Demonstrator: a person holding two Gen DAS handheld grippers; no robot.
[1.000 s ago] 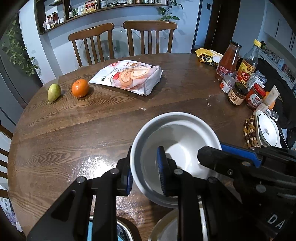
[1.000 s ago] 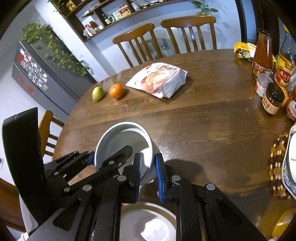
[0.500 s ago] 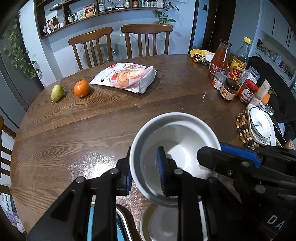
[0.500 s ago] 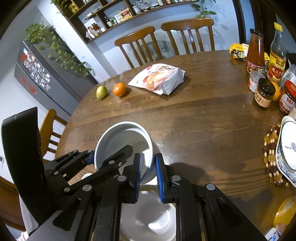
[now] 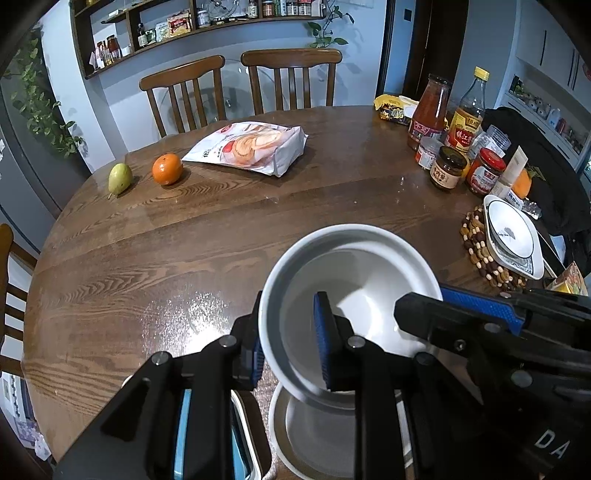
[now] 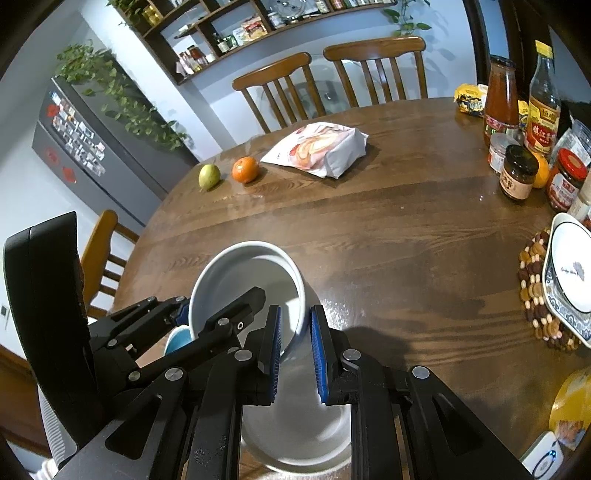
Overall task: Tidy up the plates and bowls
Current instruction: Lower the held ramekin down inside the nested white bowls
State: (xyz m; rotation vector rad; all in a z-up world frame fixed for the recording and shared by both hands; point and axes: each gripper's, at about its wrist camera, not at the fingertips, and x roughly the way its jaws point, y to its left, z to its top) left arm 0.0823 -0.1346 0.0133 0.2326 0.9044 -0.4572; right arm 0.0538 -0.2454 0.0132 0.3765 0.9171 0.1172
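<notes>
Two tools: left tool [image 5: 290, 343] and right tool [image 6: 295, 347] each pinch the white bowl's [image 5: 351, 295] rim.
Done: bowl is lifted.
Left: put it in the lower bowl [image 5: 314, 439]; patterned plate [image 5: 513, 236] waits on the bench [image 5: 184, 240].

I saw a round wooden table [image 5: 207, 236], two wooden chairs [image 5: 291, 79] behind it, pale blue wall beyond, dark shelf [image 5: 192, 31] of jars above the chairs, trailing plants over a grey fridge [image 6: 85, 144] left of the table.

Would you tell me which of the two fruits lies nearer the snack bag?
The orange; the green pear sits beyond it, farther from the snack bag.
</notes>
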